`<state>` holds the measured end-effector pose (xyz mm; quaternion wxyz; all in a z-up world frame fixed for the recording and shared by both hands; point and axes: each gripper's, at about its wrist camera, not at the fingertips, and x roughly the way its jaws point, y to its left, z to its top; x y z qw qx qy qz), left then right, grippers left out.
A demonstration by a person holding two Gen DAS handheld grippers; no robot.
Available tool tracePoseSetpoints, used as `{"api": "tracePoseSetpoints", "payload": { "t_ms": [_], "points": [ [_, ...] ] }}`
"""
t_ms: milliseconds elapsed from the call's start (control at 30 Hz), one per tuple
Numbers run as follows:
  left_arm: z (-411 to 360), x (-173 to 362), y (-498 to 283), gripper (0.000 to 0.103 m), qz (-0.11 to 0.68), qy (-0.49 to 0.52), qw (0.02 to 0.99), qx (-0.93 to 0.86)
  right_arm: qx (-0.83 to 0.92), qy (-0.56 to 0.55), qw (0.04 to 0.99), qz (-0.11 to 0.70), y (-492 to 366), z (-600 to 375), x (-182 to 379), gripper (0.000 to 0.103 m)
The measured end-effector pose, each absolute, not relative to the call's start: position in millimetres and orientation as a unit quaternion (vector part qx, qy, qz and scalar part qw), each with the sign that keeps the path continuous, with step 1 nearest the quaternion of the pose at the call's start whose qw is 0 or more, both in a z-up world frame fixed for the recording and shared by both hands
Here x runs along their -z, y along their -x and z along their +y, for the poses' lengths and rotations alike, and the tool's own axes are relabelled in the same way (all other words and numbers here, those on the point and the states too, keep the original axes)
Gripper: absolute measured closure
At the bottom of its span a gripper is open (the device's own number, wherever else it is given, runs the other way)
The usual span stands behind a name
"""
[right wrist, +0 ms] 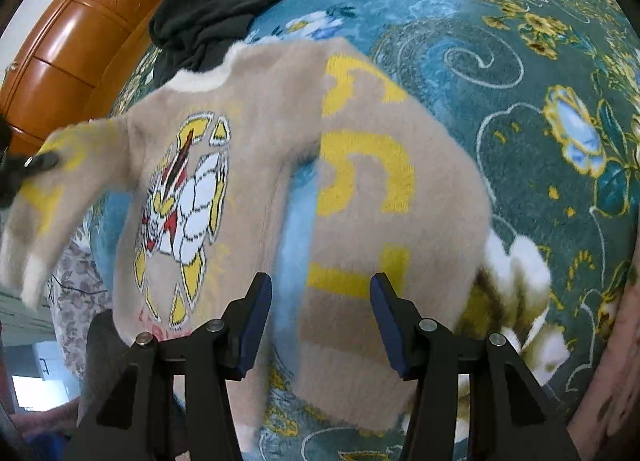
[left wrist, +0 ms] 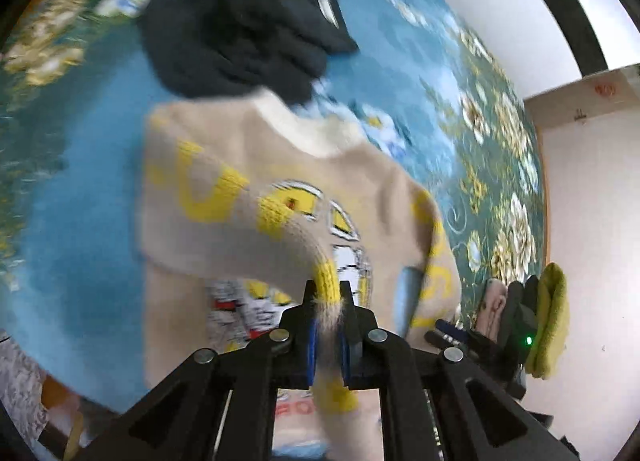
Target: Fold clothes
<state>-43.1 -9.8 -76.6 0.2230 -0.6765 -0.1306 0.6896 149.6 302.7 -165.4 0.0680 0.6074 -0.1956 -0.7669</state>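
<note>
- A bed [right wrist: 520,81] fills both views, covered in a plush teal and blue spread with gold and white flowers.
- A fuzzy beige sweater [right wrist: 248,149] lies front up on the spread, its cream collar pointing away from the cameras. It has big yellow letters on the sleeves and a white, yellow and red cartoon figure on the chest.
- A dark garment [left wrist: 240,29] sits crumpled just beyond the collar, touching it.
- An orange wooden headboard [right wrist: 68,61] edges the bed on the left of the right wrist view; bare spread lies open on the right.
- The left tool [left wrist: 328,301] is clamped on the sweater's left sleeve, lifting it off the bed.
- The right tool [right wrist: 320,297] hovers over the other sleeve, spread wide and gripping nothing.
</note>
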Motion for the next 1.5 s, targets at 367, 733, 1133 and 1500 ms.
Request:
{"api": "tracePoseSetpoints", "payload": {
  "t_ms": [367,733,1133,1500],
  "points": [
    [29,134,55,0.037,-0.224,0.68,0.224,-0.661,0.763,-0.628,0.079,-0.134,-182,296,165,0.049],
    [-73,99,3,0.034,-0.257,0.592,0.182,-0.742,0.77,-0.62,0.131,0.073,-214,237,180,0.034],
    [-130,89,-35,0.034,-0.317,0.56,0.165,-0.748,0.777,-0.619,0.044,0.104,-213,243,175,0.091],
    [-155,85,-56,0.034,-0.326,0.547,0.167,-0.753,0.769,-0.5,0.151,-0.369,-167,308,56,0.093]
  ]
}}
